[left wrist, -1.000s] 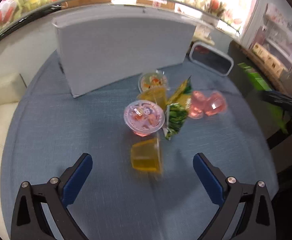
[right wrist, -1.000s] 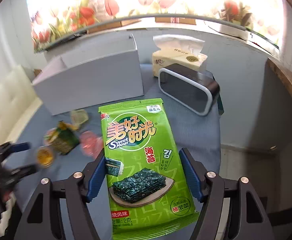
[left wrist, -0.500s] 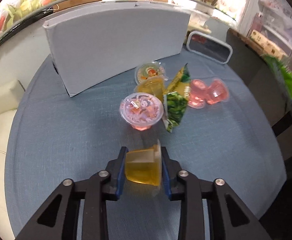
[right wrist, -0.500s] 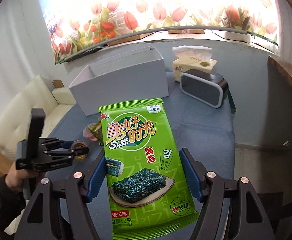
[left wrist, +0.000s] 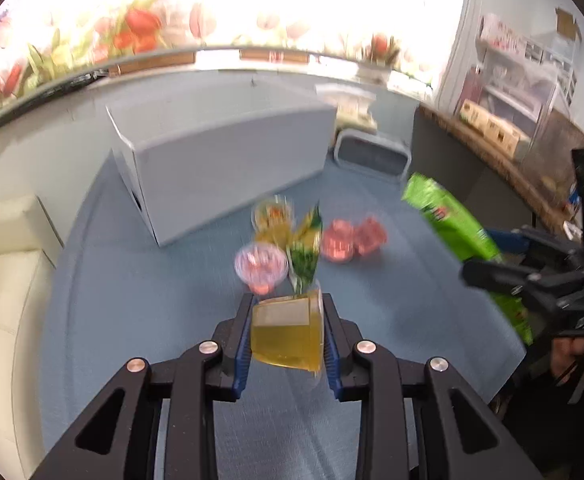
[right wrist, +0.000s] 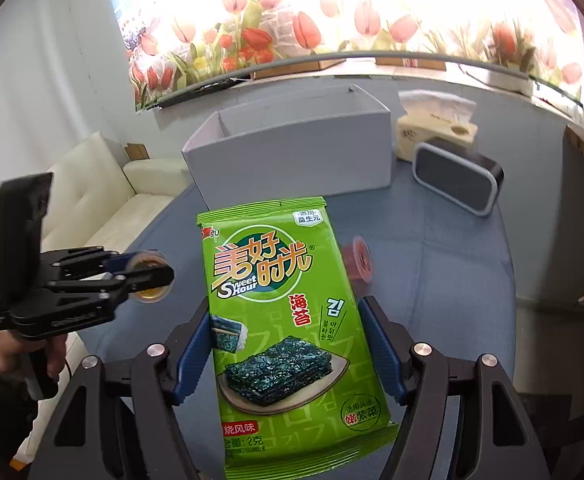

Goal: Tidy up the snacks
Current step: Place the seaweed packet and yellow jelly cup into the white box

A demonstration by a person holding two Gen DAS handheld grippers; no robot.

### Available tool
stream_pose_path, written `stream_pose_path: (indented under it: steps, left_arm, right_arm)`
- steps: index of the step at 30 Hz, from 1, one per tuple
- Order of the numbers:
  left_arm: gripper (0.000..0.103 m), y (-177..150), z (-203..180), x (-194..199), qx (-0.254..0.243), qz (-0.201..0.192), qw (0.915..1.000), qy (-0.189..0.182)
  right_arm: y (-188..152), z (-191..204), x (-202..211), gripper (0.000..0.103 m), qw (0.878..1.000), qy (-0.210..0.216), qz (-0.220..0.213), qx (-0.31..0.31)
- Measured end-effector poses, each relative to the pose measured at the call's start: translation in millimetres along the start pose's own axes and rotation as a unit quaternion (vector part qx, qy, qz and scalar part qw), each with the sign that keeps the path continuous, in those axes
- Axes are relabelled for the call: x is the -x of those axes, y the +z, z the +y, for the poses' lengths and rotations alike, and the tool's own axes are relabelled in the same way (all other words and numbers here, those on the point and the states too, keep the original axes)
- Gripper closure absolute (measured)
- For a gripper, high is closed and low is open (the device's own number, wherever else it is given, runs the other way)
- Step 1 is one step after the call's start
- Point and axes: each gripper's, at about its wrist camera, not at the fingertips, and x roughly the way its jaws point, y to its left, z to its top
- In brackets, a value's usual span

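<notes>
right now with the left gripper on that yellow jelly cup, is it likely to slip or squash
The yellow jelly cup sits tilted between the left gripper pads, so it may twist. Its clear thin plastic wall probably flexes under a hard squeeze. Filled with gel, it is likely heavy for its size.

Bright tulip mural [right wrist: 331, 20] glows above my pale wall [right wrist: 52, 60]; a cream sofa [right wrist: 92, 196] sits left.

Tissue box [right wrist: 435, 132] behind black speaker [right wrist: 457, 180]; cream sofa [right wrist: 104, 196] beside table.
</notes>
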Motion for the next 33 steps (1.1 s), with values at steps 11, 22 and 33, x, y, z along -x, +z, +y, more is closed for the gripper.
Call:
stream_pose_path:
  steps: [11,22,33]
  left_arm:
    - [0.069,123,42,1,0.03,-0.085,0.9958,-0.01]
    - [0.069,207,105,-77,0.042,-0.068,0.9968,0.001]
    - [0.0,195,120,-97,0.038,-0.056,0.997,0.039]
  right_arm:
    - [130,14,-36,0.028,0.998,-0.018,-0.052,0.014]
    - [240,-5,-136,0.028,0.998,-0.053,-0.019,0.015]
    - [236,-39,-151,0.005,0.995,-0.101,-0.016,-0.002]
